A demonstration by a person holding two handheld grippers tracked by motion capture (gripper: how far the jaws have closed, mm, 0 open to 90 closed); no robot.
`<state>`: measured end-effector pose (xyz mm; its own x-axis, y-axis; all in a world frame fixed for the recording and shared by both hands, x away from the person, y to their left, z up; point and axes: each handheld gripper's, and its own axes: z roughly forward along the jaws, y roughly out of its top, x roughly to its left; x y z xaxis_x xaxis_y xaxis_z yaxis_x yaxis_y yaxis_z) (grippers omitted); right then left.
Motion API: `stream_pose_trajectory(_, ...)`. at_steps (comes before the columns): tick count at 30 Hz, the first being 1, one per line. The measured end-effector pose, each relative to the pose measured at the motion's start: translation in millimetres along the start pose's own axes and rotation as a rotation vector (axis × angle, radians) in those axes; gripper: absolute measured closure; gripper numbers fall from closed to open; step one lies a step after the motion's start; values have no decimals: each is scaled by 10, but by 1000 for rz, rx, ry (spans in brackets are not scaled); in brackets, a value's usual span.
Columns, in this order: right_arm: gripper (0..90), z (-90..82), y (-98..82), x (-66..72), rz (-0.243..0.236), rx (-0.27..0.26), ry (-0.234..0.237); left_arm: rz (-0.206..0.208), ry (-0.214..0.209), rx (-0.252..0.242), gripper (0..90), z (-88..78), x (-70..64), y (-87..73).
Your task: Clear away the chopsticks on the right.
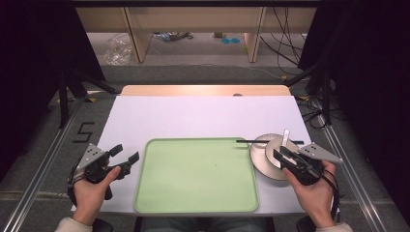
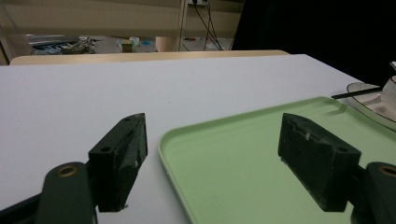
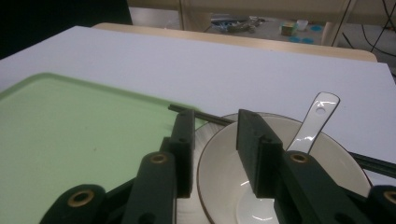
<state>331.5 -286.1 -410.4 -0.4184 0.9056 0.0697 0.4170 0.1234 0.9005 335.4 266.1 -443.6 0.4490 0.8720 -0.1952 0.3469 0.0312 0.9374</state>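
My right gripper [image 3: 215,154] straddles the bowl [image 3: 224,186] rim beside the tray [image 1: 196,176], jaws half-closed; squeeze squarely. Left gripper [image 1: 123,157] stands wide, idle.

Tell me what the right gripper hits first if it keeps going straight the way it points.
Probably the bowl: the right gripper straddles its near rim, jaws apart. The black chopsticks cross just behind.

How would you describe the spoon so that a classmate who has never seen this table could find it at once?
Start at the green tray; just off its right edge a white bowl sits on a plate. The spoon leans in that bowl, its handle over the far rim. Unlike the thin black chopsticks nearby, it is white, glossy, with a hole in its handle.
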Motion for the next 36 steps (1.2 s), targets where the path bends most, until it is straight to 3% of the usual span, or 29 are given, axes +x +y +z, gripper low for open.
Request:
stream_pose_trajectory(4, 750, 27, 36, -13, 20, -18, -13, 3, 3, 1, 239, -3, -4, 2)
stream_pose_trajectory(6, 769, 11, 58, -9, 38, 2, -18, 2, 3, 0, 239, -1, -5, 3)
stream_pose_trajectory(9, 893, 89, 166, -30, 77, 39, -33, 2, 1, 1, 239, 1, -8, 2)
stream_pose_trajectory(11, 900, 109, 189, -36, 78, 57, -38, 3, 0, 2, 239, 0, -8, 2)
stream_pose_trajectory(12, 900, 194, 263, -46, 105, 121, -45, 3, -1, 2, 239, 0, -9, 2)
stream_pose_trajectory(14, 900, 271, 312, -61, 136, 158, -47, 4, 0, 2, 239, -1, -8, 3)
stream_pose_trajectory(19, 900, 521, 439, -48, 135, 262, -72, 2, -2, 0, 239, 0, -5, 2)
stream_pose_trajectory(21, 900, 603, 484, -15, 151, 336, -84, 2, -4, 1, 239, 2, -5, 2)
stream_pose_trajectory(24, 900, 712, 512, -2, 138, 384, -93, 2, -3, 1, 239, 1, -5, 2)
stream_pose_trajectory(25, 900, 841, 533, -1, 125, 431, -102, 2, -2, 0, 239, 0, -7, 3)
stream_pose_trajectory(26, 900, 884, 530, -9, 113, 439, -104, 2, -1, 0, 239, -1, -8, 3)
stream_pose_trajectory(29, 900, 1036, 541, -14, 122, 518, -125, 1, -2, 1, 239, -1, -7, 3)
stream_pose_trajectory(32, 900, 1178, 537, -33, 136, 547, -133, 1, -4, 1, 239, 1, -5, 2)
stream_pose_trajectory(33, 900, 1213, 538, -55, 118, 563, -126, 1, -5, 1, 239, 1, -6, 2)
stream_pose_trajectory(34, 900, 1258, 541, -53, 138, 556, -131, 0, -4, 1, 240, 1, -6, 1)
stream_pose_trajectory(36, 900, 1328, 550, -68, 133, 561, -146, 0, -5, -2, 239, 1, -3, 1)
